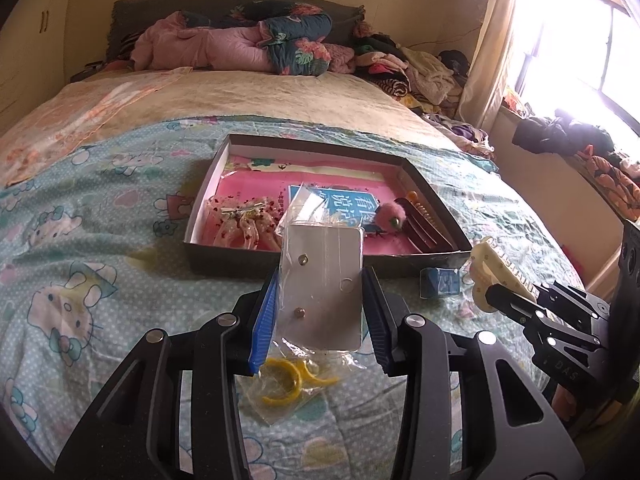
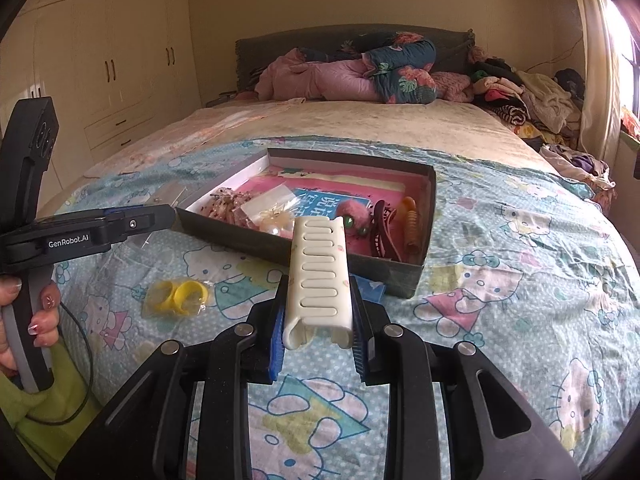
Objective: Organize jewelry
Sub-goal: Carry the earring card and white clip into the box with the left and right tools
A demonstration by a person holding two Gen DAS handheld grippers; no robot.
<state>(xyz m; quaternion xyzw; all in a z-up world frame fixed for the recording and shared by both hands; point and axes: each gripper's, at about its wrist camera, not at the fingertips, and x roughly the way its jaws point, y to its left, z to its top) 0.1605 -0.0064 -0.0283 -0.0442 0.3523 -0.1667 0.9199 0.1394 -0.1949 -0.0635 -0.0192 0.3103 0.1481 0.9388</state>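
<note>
An earring card (image 1: pixel 322 286) in a clear sleeve is pinched between the blue pads of the left gripper (image 1: pixel 320 312), held upright above the bed (image 1: pixel 80 240) just short of the box's near wall. A cream hair clip (image 2: pixel 319 280) is clamped lengthwise by the right gripper (image 2: pixel 319 320), also in the air just before the box (image 2: pixel 304 254), over its near right corner. The box is sat on the Hello Kitty sheet (image 2: pixel 520 280) mid-bed, and inside it a sparkly bow (image 1: pixel 244 220) is seen at the left end, a pink pompom (image 1: pixel 390 214) toward the right, and dark and orange clips (image 2: pixel 400 224) along the right wall. A bag of yellow rings (image 2: pixel 178 294) is left on the sheet near the left gripper, and a small blue packet (image 1: pixel 440 282) is lying right by the box's near right corner.
</note>
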